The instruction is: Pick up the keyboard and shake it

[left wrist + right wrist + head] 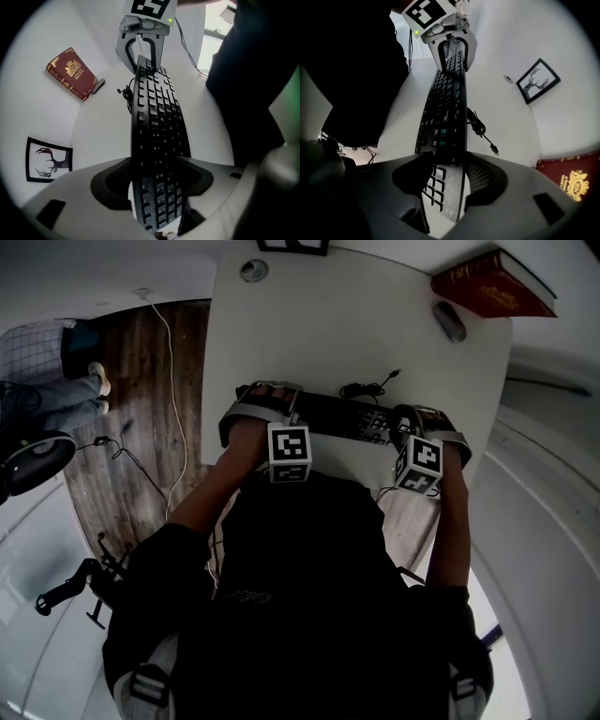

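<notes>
At near edge of white table (pixel 319 324): black keyboard (pixel 347 418) held tilted, keys facing the person. Left gripper (pixel 267 397) clamped on its left end, right gripper (pixel 424 416) on its right end. Red book (pixel 492 282) far right.

We seem to be in a home office: a white desk (pixel 328 334), keyboard (pixel 347 418), red book (pixel 492 285), framed picture (pixel 49 159), wooden floor (pixel 141 381).

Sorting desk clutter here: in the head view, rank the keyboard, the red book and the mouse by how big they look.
1. keyboard, longest, though it is also nearest the camera
2. book
3. mouse, clearly smallest
</notes>
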`<state>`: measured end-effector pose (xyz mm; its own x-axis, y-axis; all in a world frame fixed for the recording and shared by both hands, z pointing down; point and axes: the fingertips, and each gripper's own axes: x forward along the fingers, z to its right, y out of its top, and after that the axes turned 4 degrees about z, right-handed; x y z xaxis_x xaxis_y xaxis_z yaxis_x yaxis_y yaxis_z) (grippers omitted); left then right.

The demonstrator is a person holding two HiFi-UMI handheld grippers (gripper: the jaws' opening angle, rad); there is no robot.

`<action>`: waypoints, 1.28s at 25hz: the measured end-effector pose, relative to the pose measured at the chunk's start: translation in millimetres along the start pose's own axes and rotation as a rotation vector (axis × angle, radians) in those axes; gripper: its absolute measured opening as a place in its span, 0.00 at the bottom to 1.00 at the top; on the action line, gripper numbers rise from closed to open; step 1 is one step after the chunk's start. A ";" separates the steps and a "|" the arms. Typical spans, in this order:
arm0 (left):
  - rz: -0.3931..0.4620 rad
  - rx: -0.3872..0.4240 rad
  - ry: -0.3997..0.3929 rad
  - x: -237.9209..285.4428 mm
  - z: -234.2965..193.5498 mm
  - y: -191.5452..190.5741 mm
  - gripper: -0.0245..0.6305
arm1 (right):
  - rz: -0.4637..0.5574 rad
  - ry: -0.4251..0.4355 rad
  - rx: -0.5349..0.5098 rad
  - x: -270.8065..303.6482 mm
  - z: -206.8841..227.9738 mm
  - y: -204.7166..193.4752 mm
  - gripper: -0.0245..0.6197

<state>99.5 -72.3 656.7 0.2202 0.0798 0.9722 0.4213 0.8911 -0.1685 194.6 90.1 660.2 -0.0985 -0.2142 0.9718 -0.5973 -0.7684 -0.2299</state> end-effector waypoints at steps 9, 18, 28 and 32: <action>0.008 -0.044 -0.123 10.8 -9.9 -4.6 0.47 | 0.038 0.168 0.048 12.8 11.4 -4.0 0.39; 0.002 -0.052 -0.144 28.3 -13.8 -8.9 0.38 | 0.025 0.197 0.071 34.2 26.5 -11.4 0.39; 0.016 -0.057 -0.133 31.1 -6.4 -8.1 0.27 | 0.025 0.213 0.077 38.2 27.4 -11.6 0.39; 0.018 -0.092 -0.093 31.2 -5.3 -7.9 0.26 | -0.036 0.204 0.054 41.5 25.9 -13.1 0.39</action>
<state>107.7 -79.2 687.5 0.1477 0.1408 0.9790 0.4982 0.8445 -0.1966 219.0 75.6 702.1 -0.2404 -0.0641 0.9685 -0.5605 -0.8055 -0.1925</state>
